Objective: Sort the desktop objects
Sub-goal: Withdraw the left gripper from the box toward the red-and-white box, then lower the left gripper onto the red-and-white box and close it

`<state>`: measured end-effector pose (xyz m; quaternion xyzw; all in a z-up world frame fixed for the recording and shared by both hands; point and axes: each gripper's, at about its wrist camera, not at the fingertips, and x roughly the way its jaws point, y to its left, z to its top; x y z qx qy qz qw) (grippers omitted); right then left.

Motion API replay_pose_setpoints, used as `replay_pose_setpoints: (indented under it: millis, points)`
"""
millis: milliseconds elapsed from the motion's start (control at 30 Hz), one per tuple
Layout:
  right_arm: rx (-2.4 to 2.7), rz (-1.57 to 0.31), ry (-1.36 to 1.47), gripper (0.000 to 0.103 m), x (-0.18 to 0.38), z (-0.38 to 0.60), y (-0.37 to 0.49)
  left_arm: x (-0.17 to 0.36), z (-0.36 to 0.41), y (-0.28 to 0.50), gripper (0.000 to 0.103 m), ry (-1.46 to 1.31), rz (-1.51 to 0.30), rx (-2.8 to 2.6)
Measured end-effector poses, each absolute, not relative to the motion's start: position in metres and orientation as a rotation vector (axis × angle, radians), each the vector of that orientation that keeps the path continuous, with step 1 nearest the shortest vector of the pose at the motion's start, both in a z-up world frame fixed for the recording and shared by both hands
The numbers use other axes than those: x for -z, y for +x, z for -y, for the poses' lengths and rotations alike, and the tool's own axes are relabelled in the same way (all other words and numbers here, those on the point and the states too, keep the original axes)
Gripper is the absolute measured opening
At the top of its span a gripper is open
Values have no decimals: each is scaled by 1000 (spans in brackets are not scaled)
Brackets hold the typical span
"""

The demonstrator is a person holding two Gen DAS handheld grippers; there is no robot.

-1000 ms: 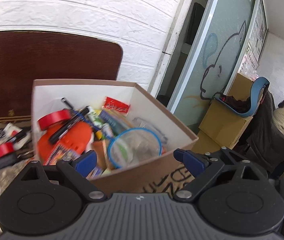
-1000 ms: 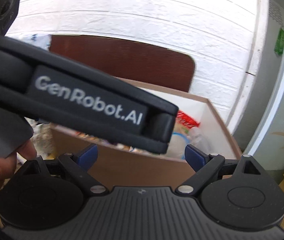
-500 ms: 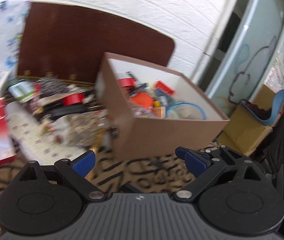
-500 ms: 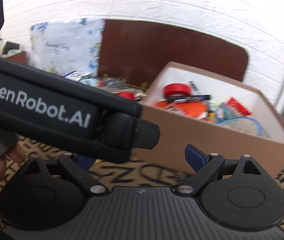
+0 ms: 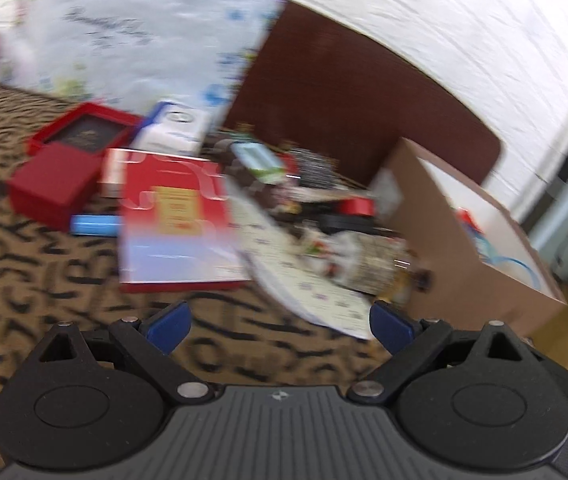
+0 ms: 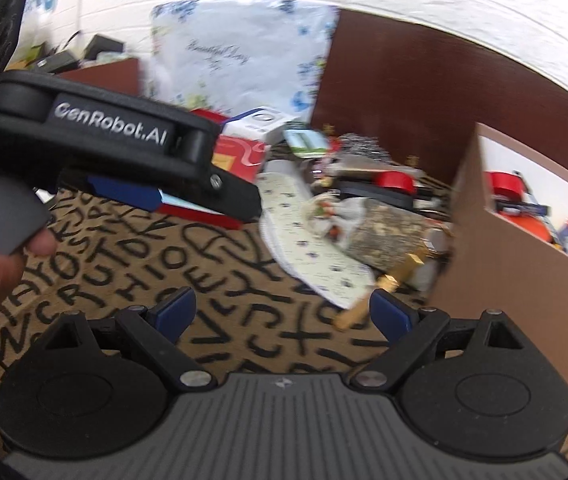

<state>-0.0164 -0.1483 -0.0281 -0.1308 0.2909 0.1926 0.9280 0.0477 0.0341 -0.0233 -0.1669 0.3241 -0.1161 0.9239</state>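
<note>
A brown cardboard box with white inside walls stands at the right, holding red tape, pens and packets. Left of it lies a loose pile: a red-and-white booklet, a patterned white sheet, a red tape roll, a gold clip. My left gripper is open and empty above the letter-print cloth. It also shows in the right wrist view, over the booklet. My right gripper is open and empty, near the gold clip.
Red gift boxes and a blue tube lie at the left. A white flowered bag leans on a brown board against the white brick wall. The cloth in front carries black letters.
Both grippers have swung left and pulled back from the box, which has slid to the right edge of both views. The pile and red boxes have come into view. The image is motion-blurred.
</note>
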Motion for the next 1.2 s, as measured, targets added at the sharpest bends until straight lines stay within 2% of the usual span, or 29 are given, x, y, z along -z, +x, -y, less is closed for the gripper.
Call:
replay_pose_setpoints:
  millis: [300,433,667,800,900,967,1067,1133,1167,1200]
  points:
    - [-519,-601,-288,92,46,118,19,43,-73,73,97,-376,-696,150]
    - [-575,-608,-258,98,50,111,36,50,-82,87,95,-388,-712,144]
    - [-600,-601,-270,98,56,101,69,59,-91,107,91,-411,-727,145]
    - [-623,-588,-311,97,61,90,83,59,-92,116,83,-412,-727,152]
    - [-636,-594,-319,95,65,86,93,60,-93,123,80,-410,-729,160]
    - [-647,-604,-317,86,69,84,101,61,-93,126,80,-411,-728,164]
    - [-653,-618,-319,80,75,81,111,62,-93,131,79,-404,-726,172]
    - [-658,-612,-311,74,75,81,116,63,-91,133,75,-389,-726,176]
    - [-667,-624,-299,66,75,81,118,63,-89,134,67,-379,-726,178]
    - [-677,-638,-277,62,75,81,121,63,-88,134,64,-371,-730,183]
